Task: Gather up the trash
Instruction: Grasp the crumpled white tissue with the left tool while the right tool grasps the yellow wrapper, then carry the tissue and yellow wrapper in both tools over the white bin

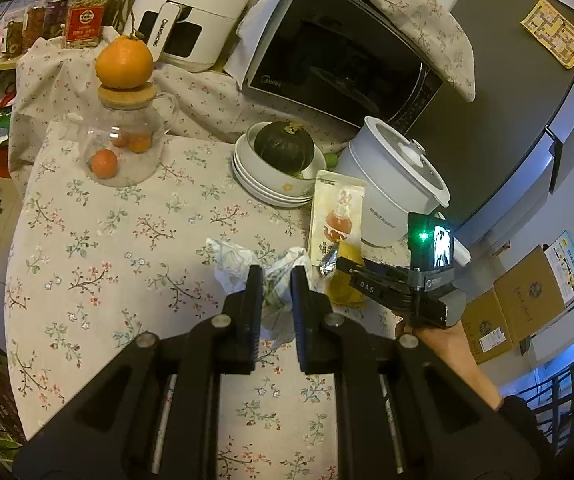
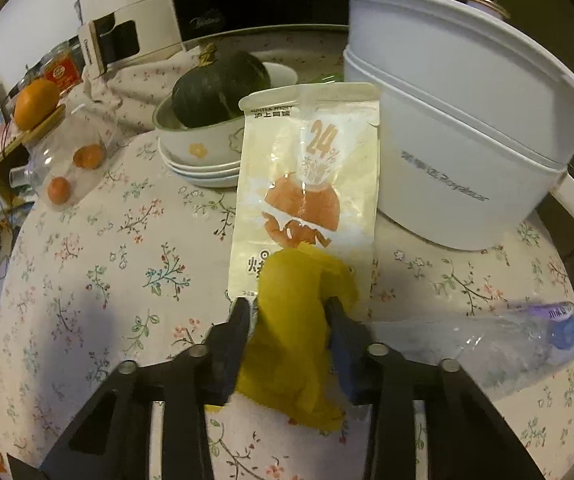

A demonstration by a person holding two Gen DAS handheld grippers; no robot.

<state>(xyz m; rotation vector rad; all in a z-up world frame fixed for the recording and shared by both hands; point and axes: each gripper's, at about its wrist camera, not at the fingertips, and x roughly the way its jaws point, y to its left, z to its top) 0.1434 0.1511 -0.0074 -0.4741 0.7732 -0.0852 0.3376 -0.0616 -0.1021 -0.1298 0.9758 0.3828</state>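
Left gripper [image 1: 277,280] over floral tablecloth [image 1: 127,240], fingers pinching crumpled white tissue [image 1: 239,264]. Tissue lies well in front of stacked bowls [image 1: 271,188] holding dark green squash [image 1: 285,146].

Right gripper [image 2: 289,308] just right of tissue, fingers closed on crumpled yellow wrapper [image 2: 299,320]. Wrapper overlaps bottom edge of snack pouch [image 2: 307,184], which lies beside white electric pot [image 2: 455,140]. Silver foil scrap [image 1: 329,266] touching yellow wrapper. Crushed clear plastic bottle [image 2: 507,340] lying right of wrapper, in front of pot.
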